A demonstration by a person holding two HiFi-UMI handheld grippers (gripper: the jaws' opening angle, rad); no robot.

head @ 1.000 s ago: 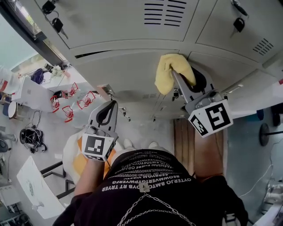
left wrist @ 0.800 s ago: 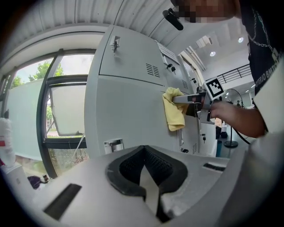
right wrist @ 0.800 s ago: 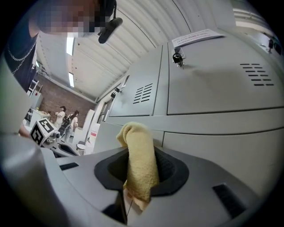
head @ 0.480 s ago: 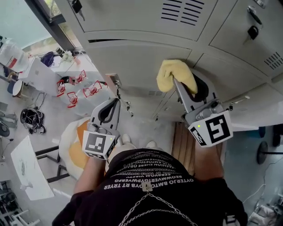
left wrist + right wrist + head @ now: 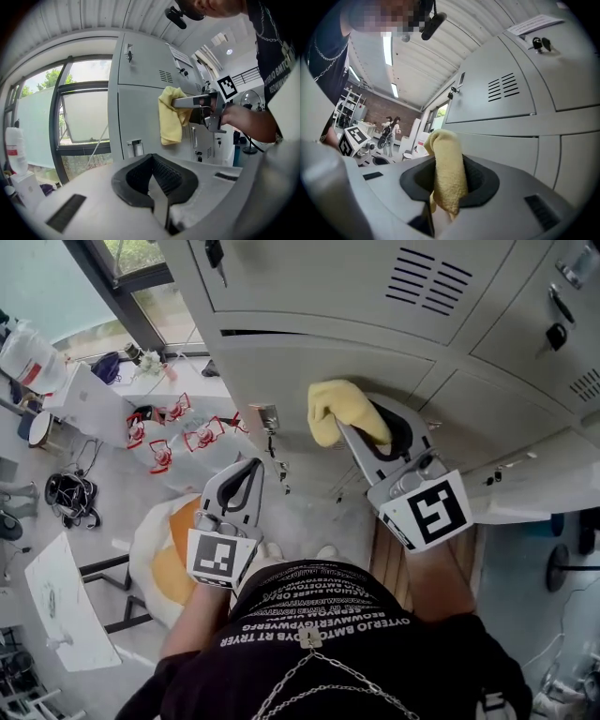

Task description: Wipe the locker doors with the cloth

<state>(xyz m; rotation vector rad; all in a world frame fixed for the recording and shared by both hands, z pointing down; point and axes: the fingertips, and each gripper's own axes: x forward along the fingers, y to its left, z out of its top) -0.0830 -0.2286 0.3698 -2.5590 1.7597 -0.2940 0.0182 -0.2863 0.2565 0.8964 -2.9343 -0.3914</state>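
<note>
Right gripper [image 5: 361,432]: jaws clamped on the yellow cloth [image 5: 339,411]. In the right gripper view a fold of it stands up out of the black pads, with a short tail hanging below them. The bunched free end is held up to the grey locker door [image 5: 281,371], the one just below the horizontal gap under the upper door. In the left gripper view the cloth drapes down the door face and appears to touch it, close to the vertical seam with the neighbouring door. Left gripper [image 5: 246,470]: jaws together, nothing between the pads. It is held lower and to the left, clear of the lockers, pointing toward the same bank. Around this: vent slots [image 5: 429,282] in the upper door. Keys [image 5: 214,254] hang from a lock at the top edge of the head view. A small latch plate [image 5: 269,418] sits on the door just left of the cloth. Window [image 5: 141,259] to the left of the lockers.
</note>
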